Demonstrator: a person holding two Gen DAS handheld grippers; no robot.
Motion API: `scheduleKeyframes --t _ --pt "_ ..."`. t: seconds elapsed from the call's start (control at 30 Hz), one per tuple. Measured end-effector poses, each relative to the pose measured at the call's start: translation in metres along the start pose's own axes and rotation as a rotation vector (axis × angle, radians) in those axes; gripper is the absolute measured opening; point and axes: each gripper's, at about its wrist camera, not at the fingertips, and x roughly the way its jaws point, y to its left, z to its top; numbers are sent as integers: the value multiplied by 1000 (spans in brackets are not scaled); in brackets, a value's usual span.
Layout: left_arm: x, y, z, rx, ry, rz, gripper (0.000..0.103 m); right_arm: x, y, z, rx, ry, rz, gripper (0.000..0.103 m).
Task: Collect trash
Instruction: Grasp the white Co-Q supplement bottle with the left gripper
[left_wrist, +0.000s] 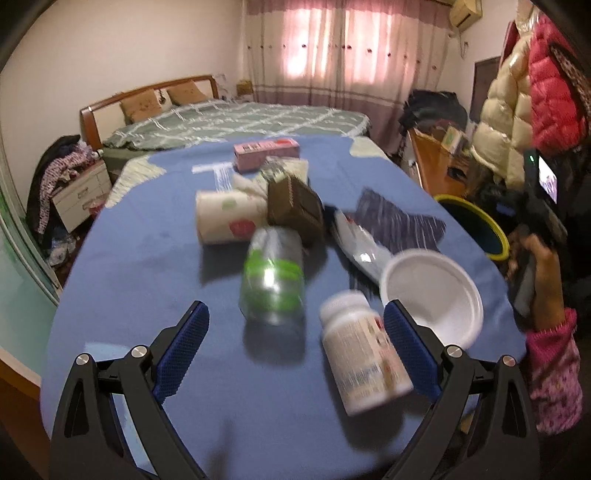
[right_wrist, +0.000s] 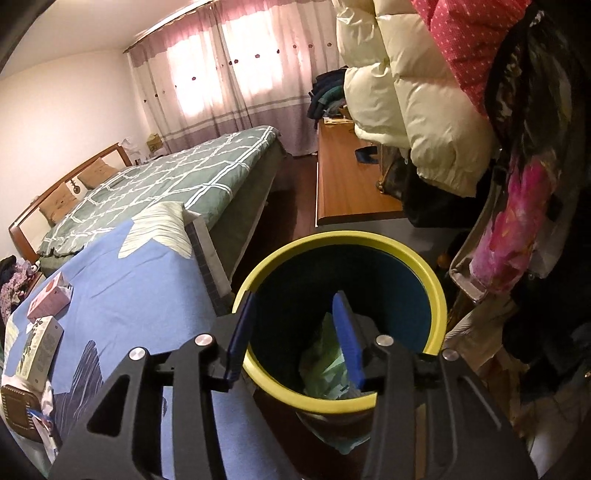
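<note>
I am holding my left gripper (left_wrist: 295, 325) wide open over the clear bottle (left_wrist: 273, 275) at twelve o'clock; my right gripper (right_wrist: 291, 332) is hanging open, empty, above the bin (right_wrist: 424, 273), green trash (right_wrist: 325, 365) lying inside.

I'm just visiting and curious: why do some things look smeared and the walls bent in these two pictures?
Left wrist view: the plastic bottle and white pill bottle are motion-blurred, and the curtains glow overexposed. Right wrist view: sharper; the fisheye lens bends the bed, and the bin interior is dark.
</note>
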Motion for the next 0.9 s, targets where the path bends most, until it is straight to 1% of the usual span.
scheduleKeyframes --t 0.13,0.33,0.5,0.63,0.73,0.87,0.9 --pt "7 -12 -12 22 51 -25 94 -3 0 0 -2 -15 -6 42" --pt "15 -27 -24 70 92 -39 93 -4 -1 0 5 -16 -2 45" --pt "27 -31 -29 83 134 -53 78 -3 -3 0 21 -10 9 46" --pt "37 -30 -32 75 174 -74 73 -2 -4 1 25 -7 15 46" --pt "39 -29 -32 64 176 -81 67 -2 -4 1 23 -7 16 46" --pt "38 -23 -30 38 162 -104 50 -2 -4 1 24 -7 15 46" --pt "38 -22 -30 33 159 -112 47 -2 -4 1 23 -7 15 46"
